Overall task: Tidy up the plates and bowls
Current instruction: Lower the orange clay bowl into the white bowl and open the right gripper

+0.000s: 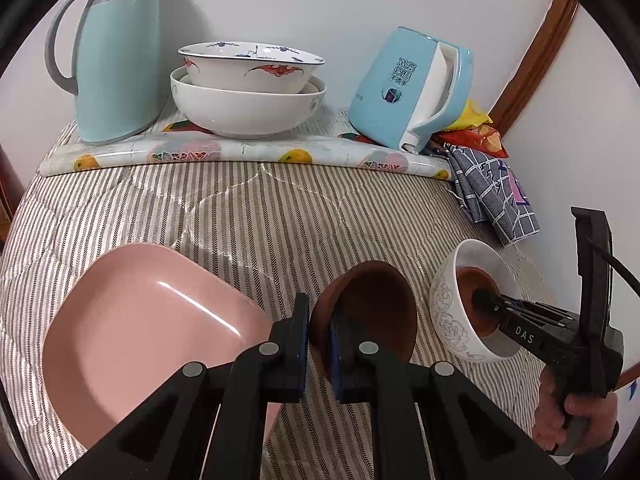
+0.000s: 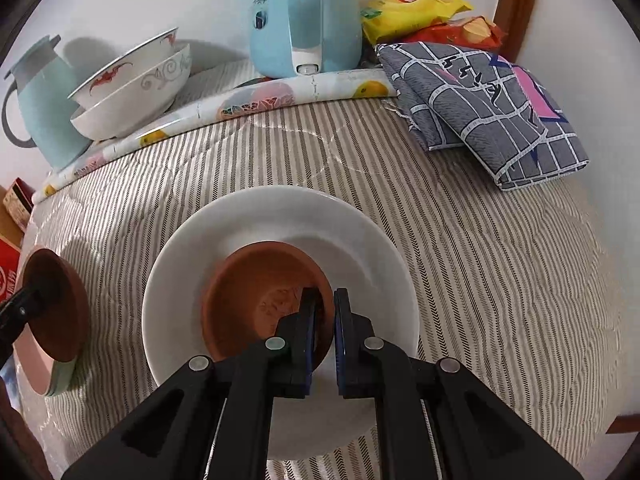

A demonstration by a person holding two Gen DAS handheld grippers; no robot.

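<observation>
Only the left view shows both hand-held grippers (image 1: 320,344) (image 1: 482,298) clamped on brown bowls (image 1: 368,312) (image 1: 476,300).

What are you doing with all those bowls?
A person is sorting dishes on a striped cloth, with a gripping tool in each hand. The left tool pinches the rim of a brown bowl beside a pink plate. The right tool grips the rim of another brown bowl nested inside a white bowl, holding both tilted.
</observation>
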